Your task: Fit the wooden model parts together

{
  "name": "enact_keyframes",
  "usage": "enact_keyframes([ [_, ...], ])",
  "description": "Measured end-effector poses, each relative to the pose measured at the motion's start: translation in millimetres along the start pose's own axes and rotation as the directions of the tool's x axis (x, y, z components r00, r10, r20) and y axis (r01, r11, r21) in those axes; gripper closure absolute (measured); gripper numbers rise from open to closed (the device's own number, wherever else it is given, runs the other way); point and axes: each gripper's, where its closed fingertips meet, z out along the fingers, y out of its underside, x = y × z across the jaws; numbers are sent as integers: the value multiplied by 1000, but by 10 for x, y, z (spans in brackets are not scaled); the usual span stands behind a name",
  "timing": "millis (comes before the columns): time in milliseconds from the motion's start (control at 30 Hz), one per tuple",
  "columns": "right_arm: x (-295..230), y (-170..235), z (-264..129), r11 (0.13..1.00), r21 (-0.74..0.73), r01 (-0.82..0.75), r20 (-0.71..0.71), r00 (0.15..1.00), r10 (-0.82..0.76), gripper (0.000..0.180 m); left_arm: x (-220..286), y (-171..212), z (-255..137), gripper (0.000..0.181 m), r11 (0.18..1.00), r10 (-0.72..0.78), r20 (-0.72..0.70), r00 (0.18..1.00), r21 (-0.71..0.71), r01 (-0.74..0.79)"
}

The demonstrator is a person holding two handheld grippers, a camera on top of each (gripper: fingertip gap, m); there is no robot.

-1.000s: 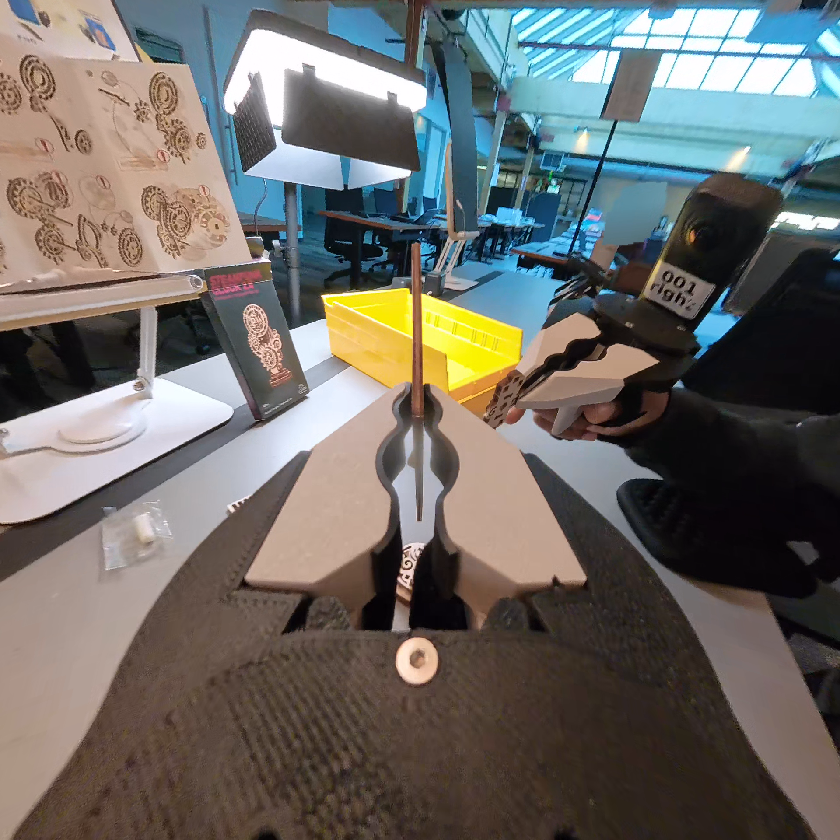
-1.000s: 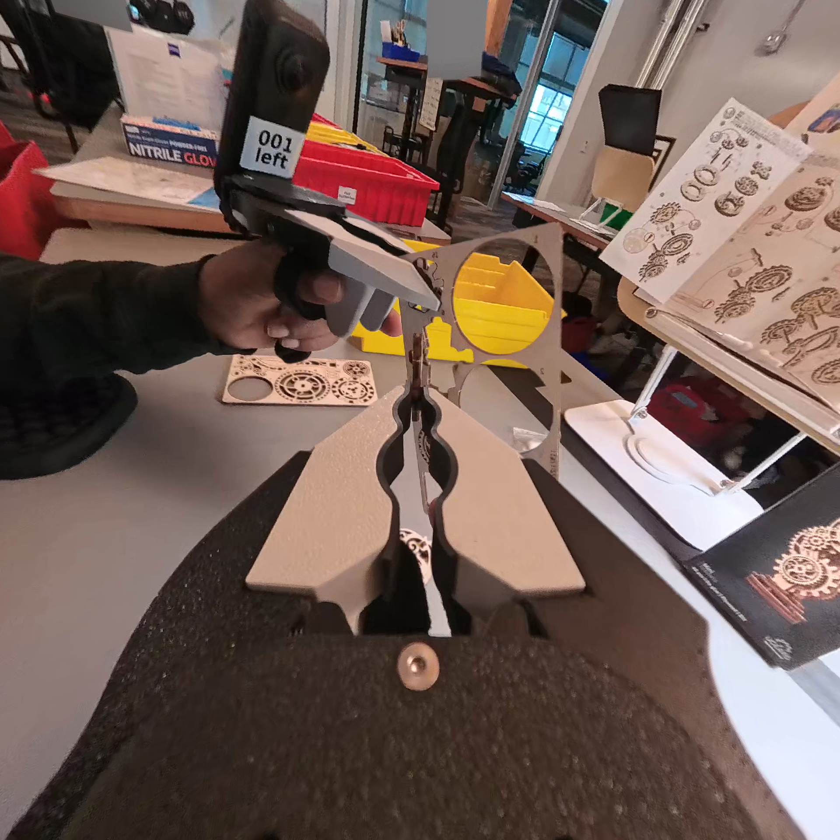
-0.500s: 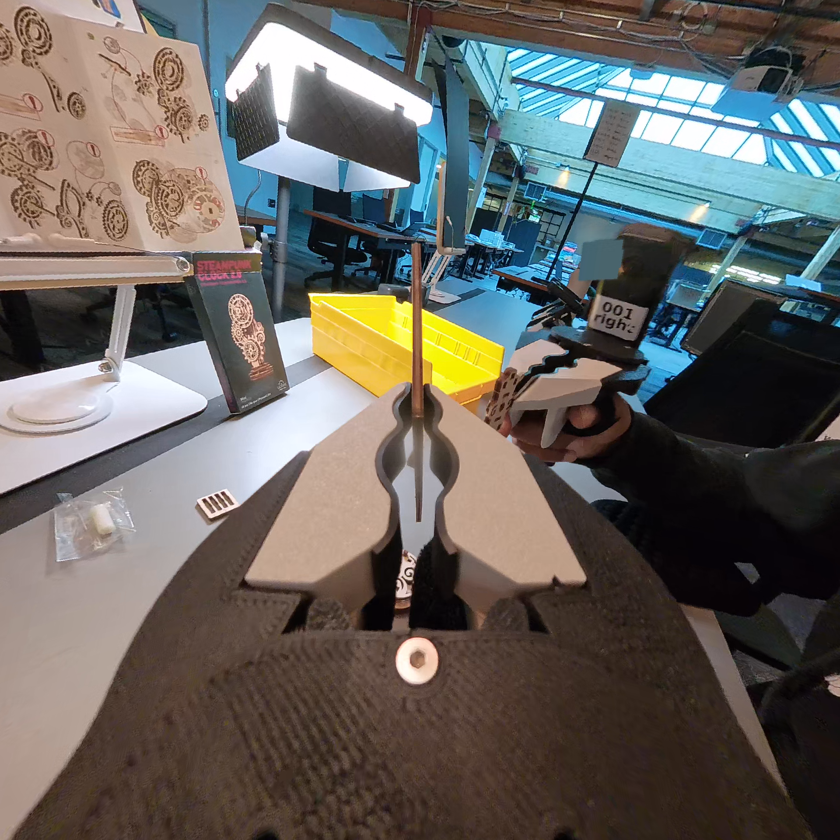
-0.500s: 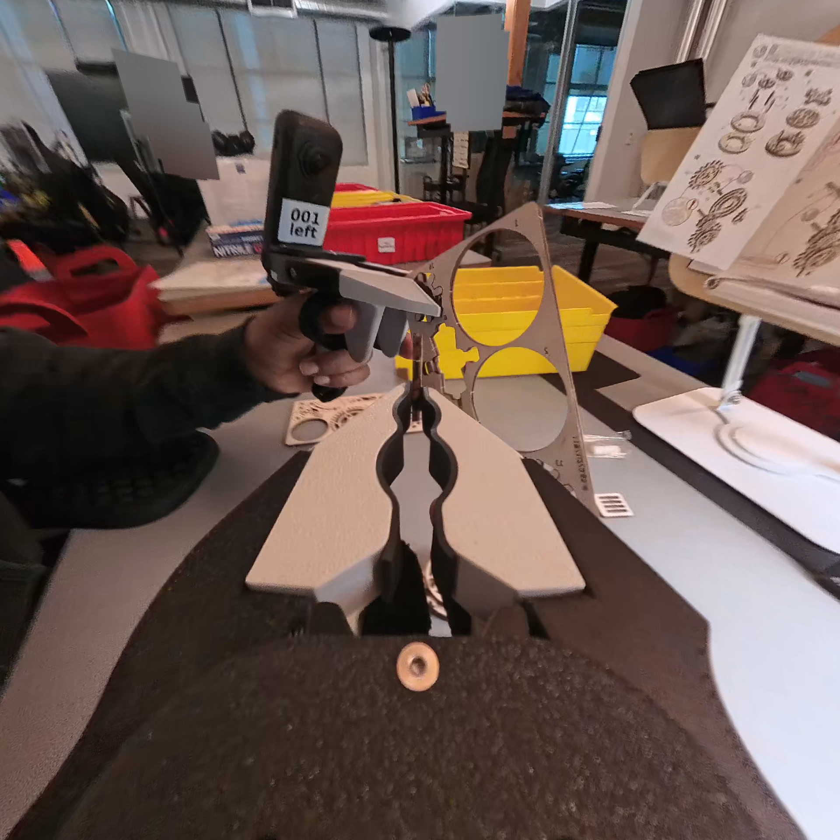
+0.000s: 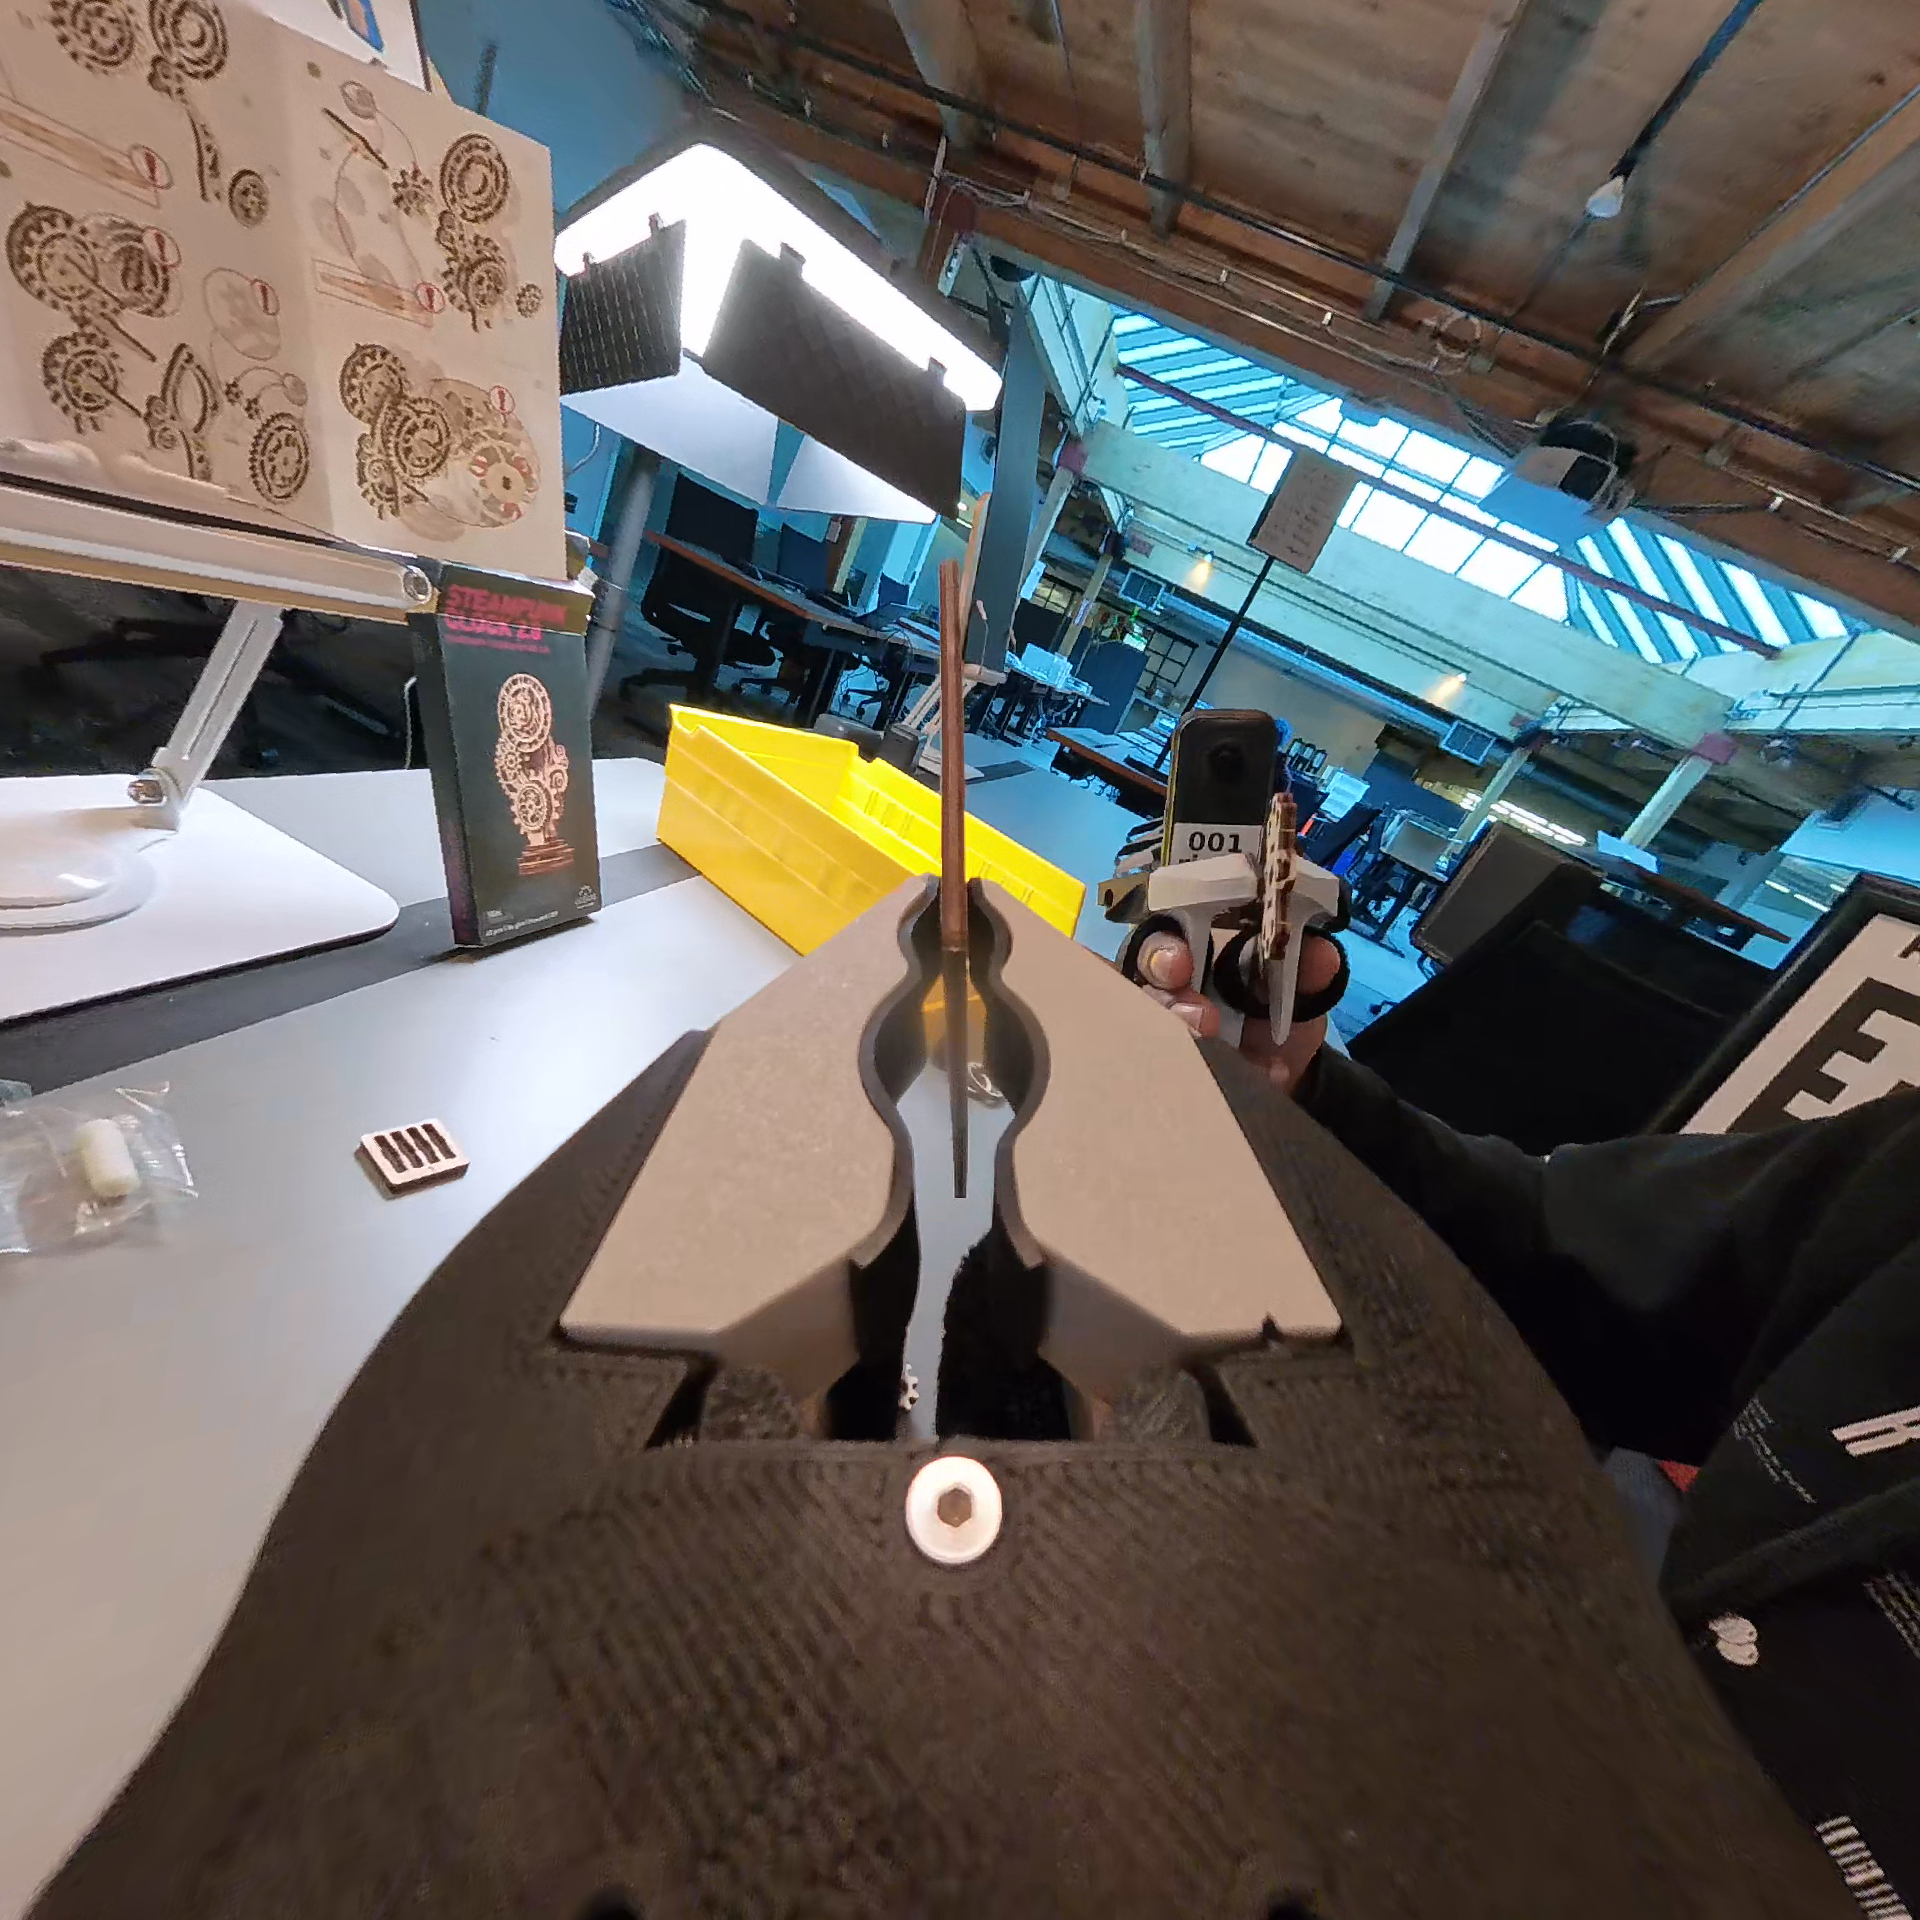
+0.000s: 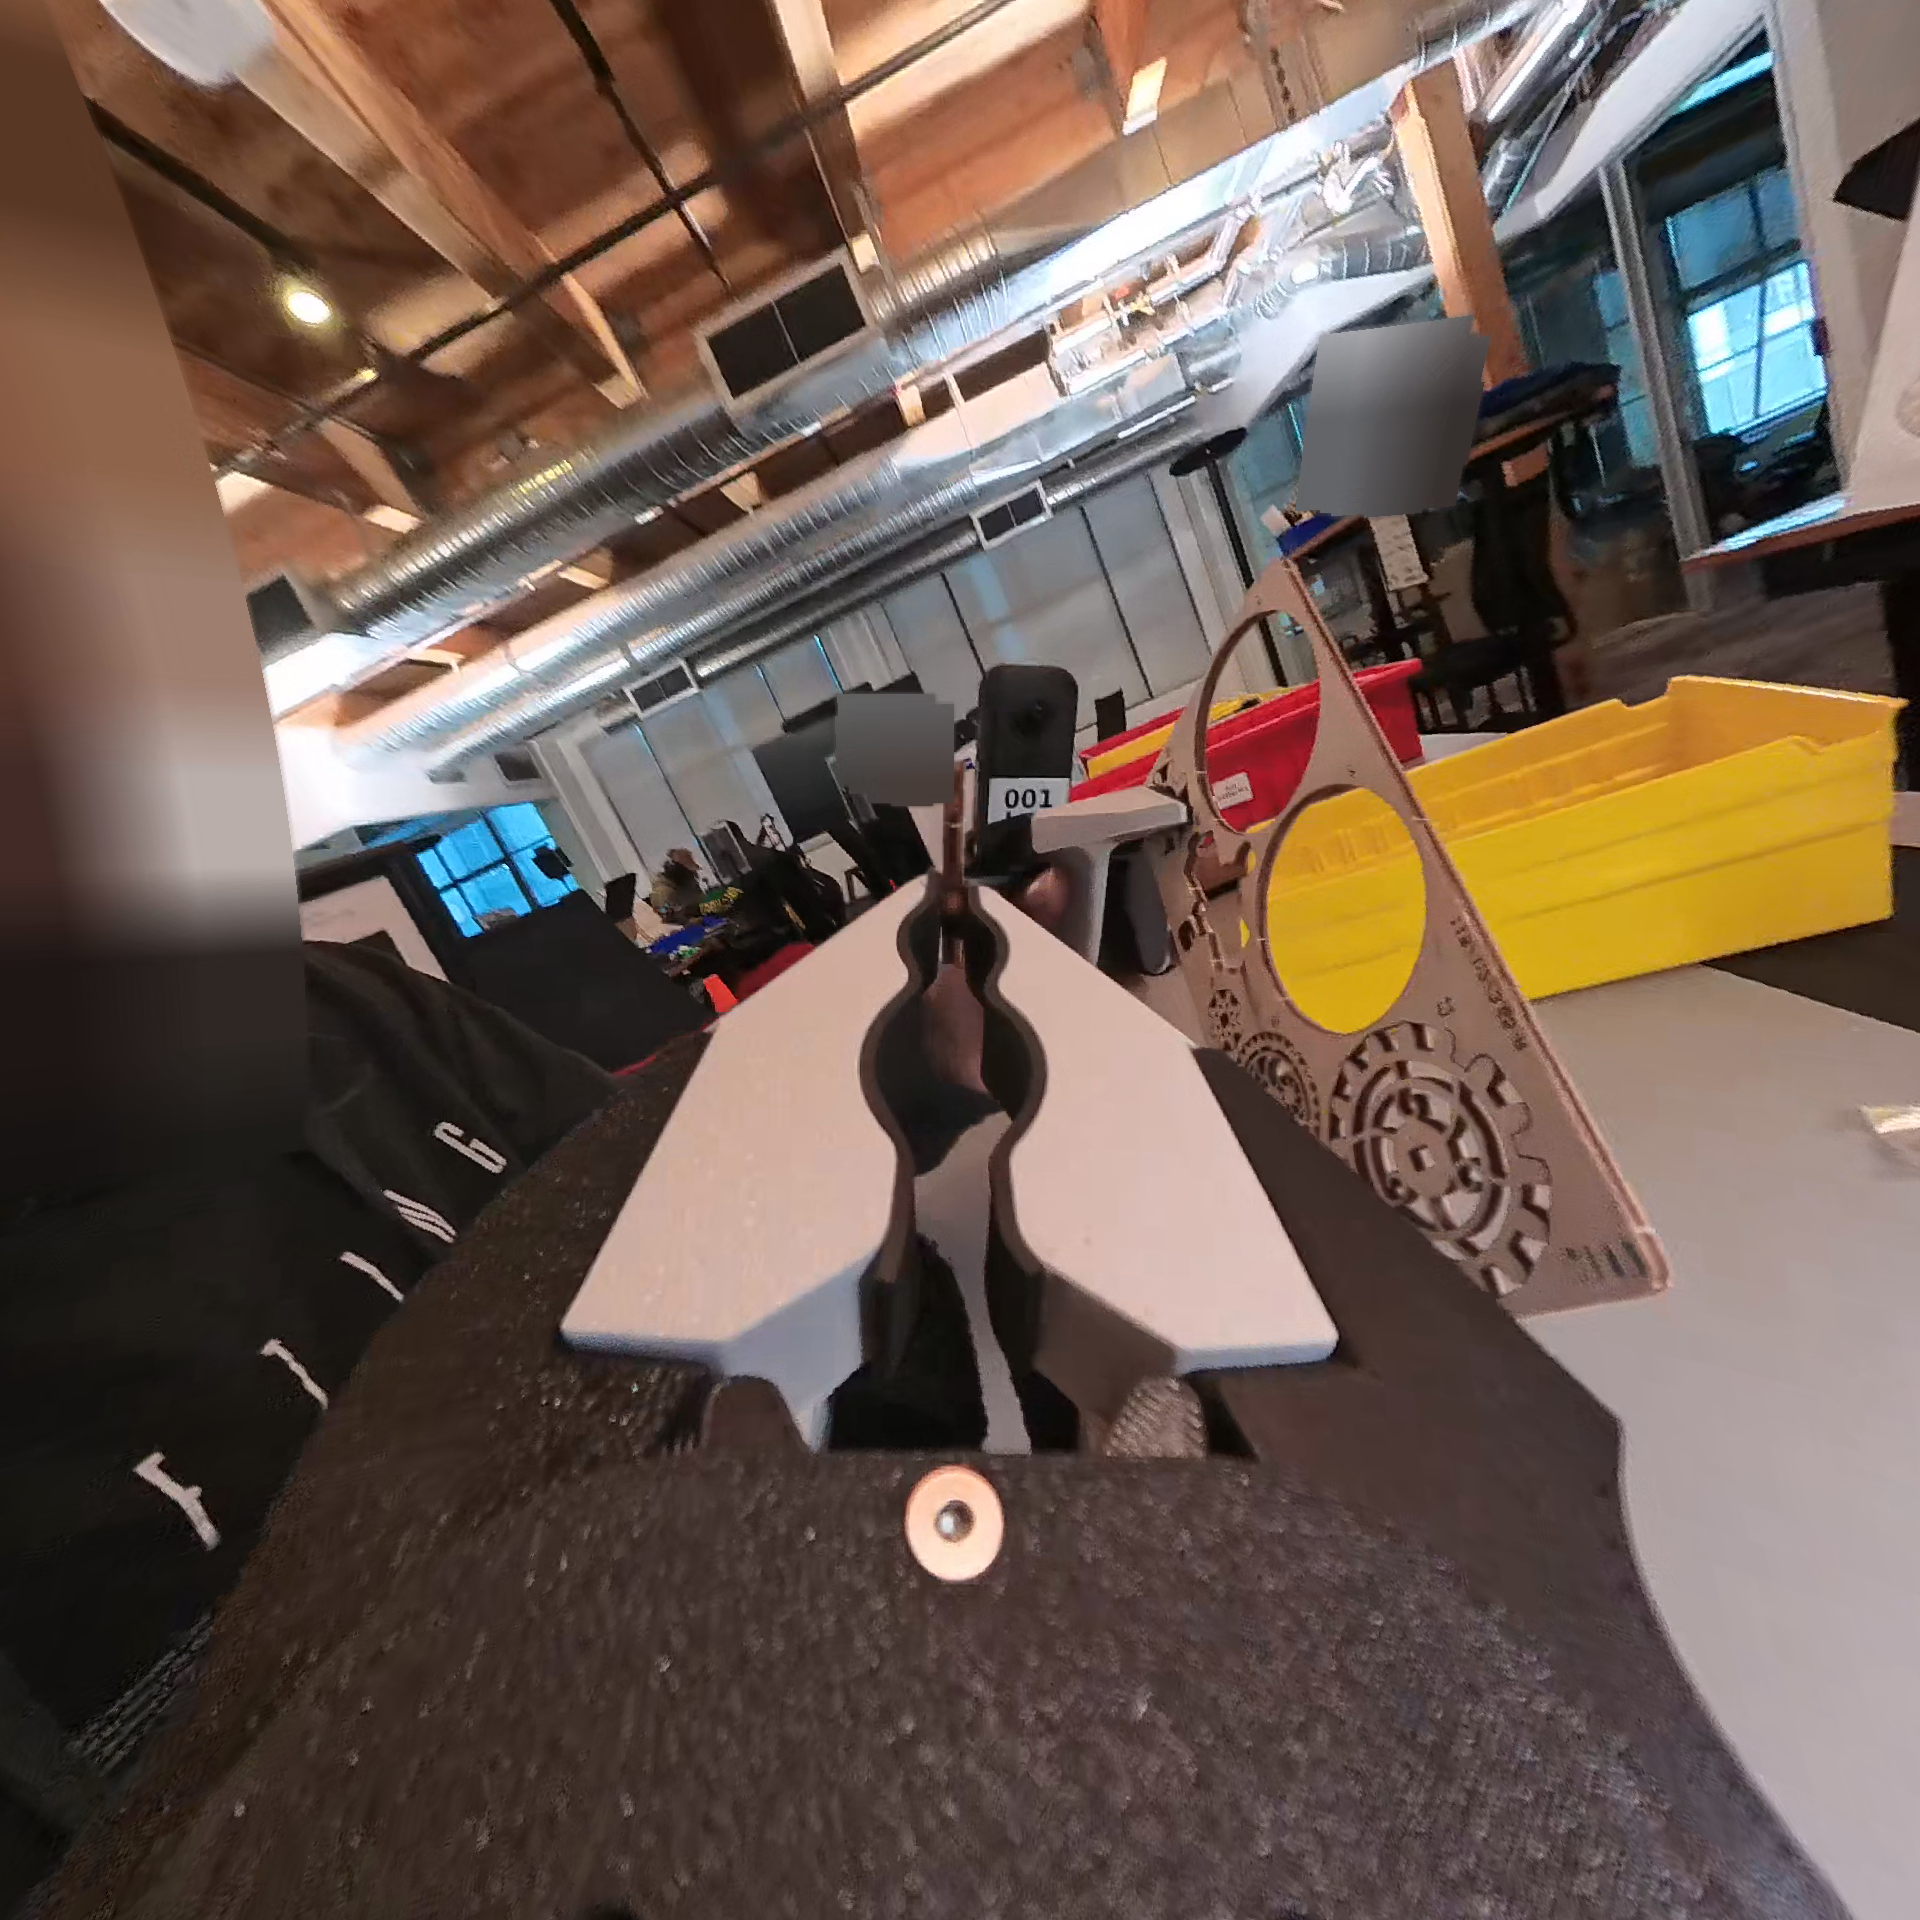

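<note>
My left gripper (image 5: 951,906) is shut on a thin wooden parts sheet (image 5: 951,748), seen edge-on and standing upright between the jaws. In the right wrist view the same sheet (image 6: 1455,1049) shows its round cut-outs and engraved gears, held by the left gripper (image 6: 1169,821). My right gripper (image 6: 951,904) is shut on a small wooden gear part (image 6: 951,847), seen edge-on. In the left wrist view the right gripper (image 5: 1252,909) holds that part (image 5: 1278,862) upright, well apart from the sheet. Both grippers are raised above the grey table (image 5: 312,1299).
A yellow bin (image 5: 821,831) stands behind, with a red bin (image 6: 1288,717) beyond it. A black box (image 5: 514,769), an instruction sheet (image 5: 260,260) on a white stand (image 5: 187,894), a small slotted wooden piece (image 5: 414,1148) and a plastic bag (image 5: 99,1158) are at the left. A person's black sleeve (image 5: 1558,1247) is at the right. It is some 25 cm from my left tips to the small slotted wooden piece (image 5: 414,1148).
My right gripper has drawn back from the sheet with the small gear part in it and turned to face the left gripper. Both views have tilted upward.
</note>
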Motion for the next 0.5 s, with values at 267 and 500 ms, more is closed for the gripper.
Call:
enact_keyframes([
  [267,85,-14,-77,1000,11,-2,-26,1000,3,179,-248,-81,-155,179,989,-119,21,993,96,116],
  [500,171,-83,-187,999,45,-3,-77,997,7,178,-483,-99,-339,180,958,-226,17,974,183,219],
])
